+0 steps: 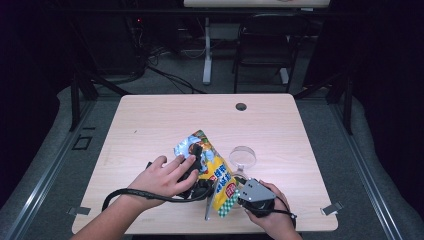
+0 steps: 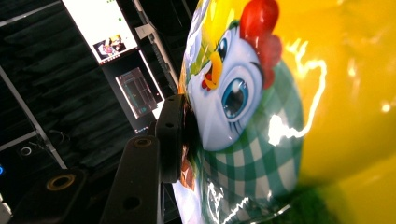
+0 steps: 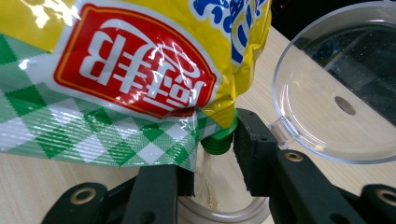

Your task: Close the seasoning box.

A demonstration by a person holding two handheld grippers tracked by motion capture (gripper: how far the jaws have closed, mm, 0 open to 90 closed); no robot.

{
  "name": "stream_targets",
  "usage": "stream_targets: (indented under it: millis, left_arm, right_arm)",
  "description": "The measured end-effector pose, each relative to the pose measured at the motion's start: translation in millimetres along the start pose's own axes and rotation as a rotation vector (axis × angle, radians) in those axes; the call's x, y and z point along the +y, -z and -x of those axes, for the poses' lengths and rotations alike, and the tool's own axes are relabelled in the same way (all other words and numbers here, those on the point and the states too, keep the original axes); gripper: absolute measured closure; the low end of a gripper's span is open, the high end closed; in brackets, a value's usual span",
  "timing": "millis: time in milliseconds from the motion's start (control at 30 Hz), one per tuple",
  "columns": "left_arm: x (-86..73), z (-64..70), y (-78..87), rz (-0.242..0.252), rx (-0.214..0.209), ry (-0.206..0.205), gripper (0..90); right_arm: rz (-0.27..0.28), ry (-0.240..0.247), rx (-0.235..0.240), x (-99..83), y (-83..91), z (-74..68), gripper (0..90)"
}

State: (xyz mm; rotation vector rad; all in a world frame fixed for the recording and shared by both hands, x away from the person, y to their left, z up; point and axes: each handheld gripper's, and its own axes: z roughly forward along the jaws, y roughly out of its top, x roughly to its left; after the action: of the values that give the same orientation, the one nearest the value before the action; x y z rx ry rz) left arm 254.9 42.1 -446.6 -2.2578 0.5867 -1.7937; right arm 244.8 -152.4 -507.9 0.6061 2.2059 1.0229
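Lower centre of the high view: a yellow spouted seasoning pouch [image 1: 212,172] is held above the bench [image 1: 150,120], tilted. Left gripper [image 1: 196,165] has its jaws clenched on the pouch body. Right gripper [image 3: 212,163] jaws straddle the green screw cap [image 3: 217,140], not visibly clamped. A clear round container [image 3: 345,93] lies just beside. Recommendation: close squarely on the cap, hold the pouch steady, twist without squeezing.

That yellow pouch [image 1: 210,167] is super glossy plastic film, crinkled, glare streaks all over the chicken print. Its green cap [image 3: 217,140] looks like ridged plastic. The clear dish [image 3: 336,88] is smooth see-through plastic. The table [image 1: 150,120] is matt pale wood-grain laminate, and the gripper pads [image 3: 254,149] are dull black foam.
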Motion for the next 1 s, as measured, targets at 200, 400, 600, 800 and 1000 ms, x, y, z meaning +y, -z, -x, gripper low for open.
stream_targets:
  millis: [200, 400, 600, 800, 1000]
  left_arm:
    - [0.3, -0.6, 0.5, 0.001, 0.006, -0.004, 63.6]
    - [1.9, -1.1, 2.0, 0.004, 0.013, -0.017, 64.6]
    - [2.5, -2.1, 3.3, 0.009, 0.011, -0.01, 66.0]
    - [3.8, -3.9, 5.0, 0.011, 0.013, -0.03, 67.8]
    - [4.3, -3.9, 6.7, 0.031, 0.009, -0.02, 69.6]
  right_arm:
    - [0.003, 0.0, -0.001, 0.1, -0.4, -0.3, 69.9]
    - [0.006, -0.009, 0.003, -1.1, -1.7, 0.2, 69.9]
    - [0.006, -0.014, 0.002, -1.4, -2.2, 1.1, 69.9]
    - [0.006, -0.015, 0.004, -2.0, -2.4, 1.6, 70.0]
    - [0.009, -0.024, 0.005, -2.6, -2.8, 2.1, 70.0]
